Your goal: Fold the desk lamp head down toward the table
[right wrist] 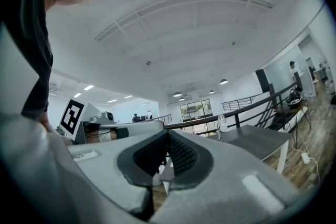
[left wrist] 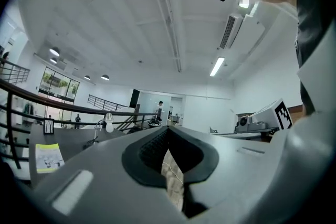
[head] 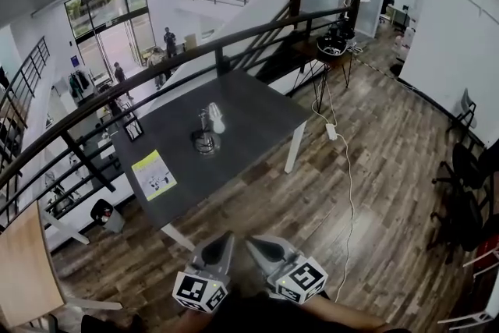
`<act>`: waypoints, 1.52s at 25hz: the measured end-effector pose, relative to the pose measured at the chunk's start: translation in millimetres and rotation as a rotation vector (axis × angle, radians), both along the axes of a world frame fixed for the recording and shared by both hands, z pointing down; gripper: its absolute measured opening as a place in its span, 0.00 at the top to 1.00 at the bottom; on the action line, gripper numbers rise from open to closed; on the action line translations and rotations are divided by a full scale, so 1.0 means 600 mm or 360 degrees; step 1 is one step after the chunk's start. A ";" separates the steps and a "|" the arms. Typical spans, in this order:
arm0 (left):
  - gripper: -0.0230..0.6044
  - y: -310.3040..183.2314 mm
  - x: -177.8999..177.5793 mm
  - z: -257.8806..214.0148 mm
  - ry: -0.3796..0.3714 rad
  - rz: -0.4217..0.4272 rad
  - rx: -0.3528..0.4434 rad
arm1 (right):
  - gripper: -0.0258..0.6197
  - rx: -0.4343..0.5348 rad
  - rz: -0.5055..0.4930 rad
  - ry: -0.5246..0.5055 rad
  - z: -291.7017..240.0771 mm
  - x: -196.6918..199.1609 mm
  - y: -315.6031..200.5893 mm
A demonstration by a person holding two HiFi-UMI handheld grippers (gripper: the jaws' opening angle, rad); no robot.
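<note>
The step in hand looked like the approach, with no fold begun. The small white-headed desk lamp (head: 209,129) stood on its dark round base near the middle of the dark grey rectangular table (head: 257,109), its head raised above the base. A yellow printed sheet (head: 153,174) lay nearer the table's front corner.

Both hand-held tools were well apart from the table, over the wooden plank floor (head: 366,168). The grey left gripper (head: 228,236) had its jaws clenched tip to tip, with nothing between them. The grey right gripper (head: 253,242) beside it was likewise closed and empty, touching nothing.

Each gripper view showed the lamp far off beyond the jaw tips. The next move probably called for closing in on the table, parting one gripper's jaws and bringing them to the lamp head, perhaps with the other steadying the base.
</note>
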State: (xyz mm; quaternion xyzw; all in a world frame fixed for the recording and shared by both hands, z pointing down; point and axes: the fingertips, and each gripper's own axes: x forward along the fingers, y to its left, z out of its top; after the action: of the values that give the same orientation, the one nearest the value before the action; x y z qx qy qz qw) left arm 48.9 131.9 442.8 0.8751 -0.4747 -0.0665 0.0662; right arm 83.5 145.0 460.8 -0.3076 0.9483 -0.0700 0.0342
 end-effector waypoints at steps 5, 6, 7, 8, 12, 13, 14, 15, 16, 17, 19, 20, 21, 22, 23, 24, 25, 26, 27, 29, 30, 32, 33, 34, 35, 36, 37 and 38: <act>0.96 -0.032 0.033 0.004 -0.0003 0.0061 0.0010 | 0.96 0.0018 0.0102 0.0001 -0.001 0.041 -0.031; 0.96 -0.037 0.039 0.006 -0.0002 0.0075 0.0009 | 0.96 0.0016 0.0118 -0.0002 0.000 0.047 -0.038; 0.96 -0.043 0.043 0.009 -0.0003 0.0090 0.0009 | 0.96 0.0013 0.0128 -0.0002 0.001 0.050 -0.044; 0.96 -0.049 0.047 0.011 -0.0001 0.0100 0.0008 | 0.96 0.0011 0.0133 0.0001 0.002 0.053 -0.050; 0.96 -0.079 0.058 0.004 0.0012 0.0125 -0.0010 | 0.96 0.0002 0.0142 0.0016 0.005 0.056 -0.074; 0.96 -0.086 0.061 0.006 0.0012 0.0135 -0.0011 | 0.96 -0.0003 0.0144 0.0021 0.007 0.057 -0.080; 0.96 -0.092 0.063 0.008 0.0013 0.0144 -0.0013 | 0.96 -0.0012 0.0146 0.0027 0.009 0.057 -0.086; 0.96 -0.098 0.064 0.010 0.0013 0.0149 -0.0016 | 0.96 -0.0020 0.0148 0.0031 0.012 0.057 -0.093; 0.96 -0.105 0.063 0.011 0.0015 0.0151 -0.0021 | 0.96 -0.0027 0.0148 0.0034 0.016 0.055 -0.100; 0.96 -0.114 0.061 0.013 0.0017 0.0152 -0.0025 | 0.96 -0.0032 0.0149 0.0037 0.019 0.053 -0.109; 0.96 -0.137 0.055 0.018 0.0022 0.0153 -0.0032 | 0.96 -0.0039 0.0149 0.0047 0.025 0.047 -0.129; 0.96 -0.148 0.051 0.019 0.0025 0.0153 -0.0032 | 0.96 -0.0045 0.0150 0.0051 0.028 0.044 -0.140; 0.96 -0.159 0.047 0.020 0.0026 0.0152 -0.0028 | 0.96 -0.0051 0.0152 0.0053 0.031 0.041 -0.151; 0.96 -0.170 0.042 0.021 0.0025 0.0152 -0.0020 | 0.96 -0.0056 0.0153 0.0056 0.033 0.037 -0.163; 0.96 -0.182 0.037 0.022 0.0023 0.0154 -0.0010 | 0.96 -0.0058 0.0156 0.0058 0.033 0.032 -0.176; 0.96 -0.195 0.032 0.021 0.0021 0.0159 -0.0002 | 0.96 -0.0057 0.0158 0.0060 0.032 0.026 -0.191; 0.96 -0.209 0.027 0.018 0.0021 0.0162 0.0003 | 0.96 -0.0056 0.0161 0.0062 0.031 0.019 -0.206; 0.96 -0.224 0.020 0.014 0.0020 0.0166 0.0006 | 0.96 -0.0054 0.0163 0.0063 0.029 0.011 -0.222; 0.96 -0.241 0.012 0.011 0.0021 0.0170 0.0008 | 0.96 -0.0054 0.0164 0.0063 0.026 0.003 -0.239; 0.96 -0.277 -0.008 0.010 0.0022 0.0181 0.0009 | 0.96 -0.0056 0.0163 0.0067 0.020 -0.018 -0.276; 0.96 -0.296 -0.021 0.008 0.0023 0.0187 0.0007 | 0.96 -0.0057 0.0162 0.0070 0.016 -0.030 -0.294; 0.96 -0.332 -0.048 0.003 0.0027 0.0193 0.0004 | 0.96 -0.0053 0.0161 0.0080 0.007 -0.055 -0.329; 0.96 -0.349 -0.062 -0.003 0.0028 0.0192 0.0008 | 0.96 -0.0047 0.0161 0.0086 0.003 -0.068 -0.345; 0.96 -0.365 -0.075 -0.009 0.0027 0.0192 0.0015 | 0.96 -0.0039 0.0163 0.0090 0.000 -0.082 -0.361; 0.96 -0.379 -0.087 -0.013 0.0024 0.0194 0.0023 | 0.96 -0.0033 0.0165 0.0091 -0.003 -0.095 -0.377; 0.96 -0.394 -0.099 -0.016 0.0021 0.0198 0.0028 | 0.96 -0.0027 0.0168 0.0091 -0.005 -0.109 -0.393; 0.96 -0.408 -0.111 -0.018 0.0018 0.0203 0.0027 | 0.96 -0.0024 0.0171 0.0091 -0.006 -0.122 -0.410; 0.96 -0.422 -0.122 -0.017 0.0015 0.0212 0.0022 | 0.96 -0.0024 0.0172 0.0090 -0.007 -0.136 -0.425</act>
State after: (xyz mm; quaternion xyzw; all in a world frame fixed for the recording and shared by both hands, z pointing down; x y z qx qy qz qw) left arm -24.3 -121.5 432.6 0.9049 -0.4146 -0.0694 0.0665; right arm 2.1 -110.1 456.4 -0.3606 0.9303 -0.0664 0.0090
